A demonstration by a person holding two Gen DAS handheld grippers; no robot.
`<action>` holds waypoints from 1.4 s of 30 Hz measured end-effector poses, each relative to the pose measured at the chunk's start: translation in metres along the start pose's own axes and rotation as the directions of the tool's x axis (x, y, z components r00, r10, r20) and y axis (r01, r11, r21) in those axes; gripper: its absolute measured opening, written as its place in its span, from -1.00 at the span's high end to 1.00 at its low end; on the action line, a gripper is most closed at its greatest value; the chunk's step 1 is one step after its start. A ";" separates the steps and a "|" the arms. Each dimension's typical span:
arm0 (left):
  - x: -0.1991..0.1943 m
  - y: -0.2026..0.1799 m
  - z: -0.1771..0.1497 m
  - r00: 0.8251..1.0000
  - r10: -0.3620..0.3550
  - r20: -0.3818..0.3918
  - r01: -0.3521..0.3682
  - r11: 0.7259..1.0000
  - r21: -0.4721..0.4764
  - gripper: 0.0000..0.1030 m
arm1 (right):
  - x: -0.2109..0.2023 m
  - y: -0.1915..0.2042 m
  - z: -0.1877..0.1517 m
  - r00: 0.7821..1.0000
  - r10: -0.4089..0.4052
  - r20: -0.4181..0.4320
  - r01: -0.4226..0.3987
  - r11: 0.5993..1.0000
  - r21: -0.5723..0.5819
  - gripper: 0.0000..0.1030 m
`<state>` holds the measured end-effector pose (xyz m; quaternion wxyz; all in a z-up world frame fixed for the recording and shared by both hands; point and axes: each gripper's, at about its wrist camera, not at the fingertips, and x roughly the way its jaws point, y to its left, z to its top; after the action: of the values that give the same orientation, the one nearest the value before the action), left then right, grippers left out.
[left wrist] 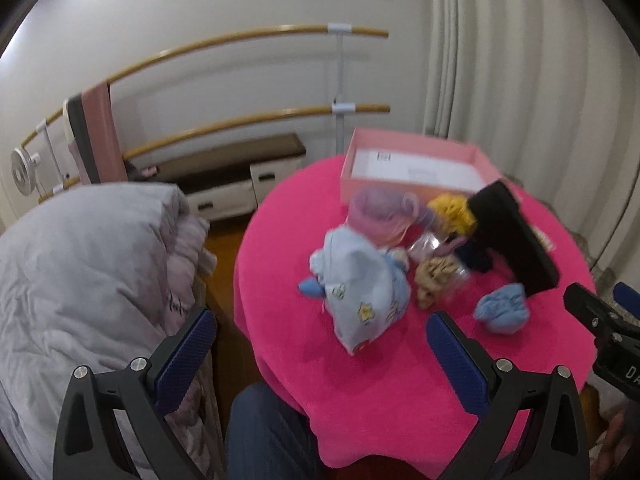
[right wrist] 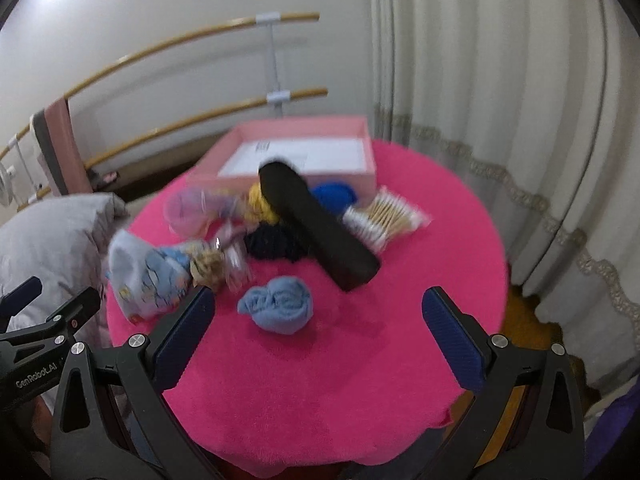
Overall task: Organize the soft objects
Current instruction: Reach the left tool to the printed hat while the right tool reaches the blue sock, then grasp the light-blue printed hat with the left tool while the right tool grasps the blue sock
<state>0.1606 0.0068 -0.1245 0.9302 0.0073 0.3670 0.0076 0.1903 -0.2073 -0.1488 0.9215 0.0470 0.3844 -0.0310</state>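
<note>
A round table with a bright pink cloth (left wrist: 360, 380) (right wrist: 320, 400) holds a pile of soft items. A rolled light blue sock (right wrist: 277, 305) (left wrist: 502, 312) lies nearest. A printed pale blue cloth (left wrist: 362, 292) (right wrist: 150, 280) lies on the left. A lilac-pink bundle (left wrist: 378, 210) (right wrist: 190, 210), a yellow item (left wrist: 452, 208), a tan scrunchie (left wrist: 434, 276) (right wrist: 206, 268) and a dark navy one (right wrist: 272, 244) lie behind. A black case (right wrist: 316, 228) (left wrist: 512, 236) leans over them. An open pink box (left wrist: 412, 166) (right wrist: 300, 156) stands at the back. My left gripper (left wrist: 324, 344) and right gripper (right wrist: 318, 320) are open, empty, above the near edge.
A pack of cotton swabs (right wrist: 384, 220) and a bright blue item (right wrist: 334, 196) lie by the box. A grey duvet (left wrist: 88, 280) is heaped left of the table. Wooden wall rails (left wrist: 256, 36), a low bench (left wrist: 232, 164) and curtains (right wrist: 500, 120) stand behind.
</note>
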 end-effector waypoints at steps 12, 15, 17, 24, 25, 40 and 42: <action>0.087 -0.005 0.011 0.996 -0.023 -0.083 0.023 1.000 -0.001 -1.00 | 0.074 0.002 -0.014 0.983 0.083 -0.166 -0.080 0.996 0.026 -0.91; 0.098 -0.010 0.012 0.996 -0.024 -0.086 0.025 1.000 0.003 -1.00 | 0.083 0.003 -0.014 0.978 0.097 -0.183 -0.094 0.995 0.026 -0.89; 0.105 -0.013 0.013 0.996 -0.015 -0.090 0.016 1.000 0.011 -1.00 | 0.088 0.005 -0.015 0.976 0.107 -0.188 -0.104 0.994 0.028 -0.87; 0.138 -0.025 0.020 0.994 -0.017 -0.110 0.020 0.999 0.029 -1.00 | 0.108 0.010 -0.012 0.973 0.124 -0.197 -0.122 0.992 0.021 -0.55; 0.141 -0.026 0.021 0.994 -0.021 -0.110 0.025 0.999 0.034 -1.00 | 0.111 0.013 -0.013 0.971 0.129 -0.201 -0.128 0.992 0.017 -0.46; 0.177 -0.025 0.021 0.961 -0.221 -0.168 0.227 0.974 0.018 -0.11 | 0.107 0.007 -0.012 0.962 0.190 -0.195 -0.194 0.981 -0.001 0.26; 0.176 -0.024 0.020 0.963 -0.214 -0.166 0.220 0.975 0.020 -0.08 | 0.103 0.005 -0.011 0.963 0.191 -0.192 -0.195 0.981 -0.003 0.26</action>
<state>0.3027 -0.0144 -0.2307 0.8920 -0.0160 0.4403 -0.1006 0.2555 -0.2029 -0.2298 0.8794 0.0767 0.4650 0.0677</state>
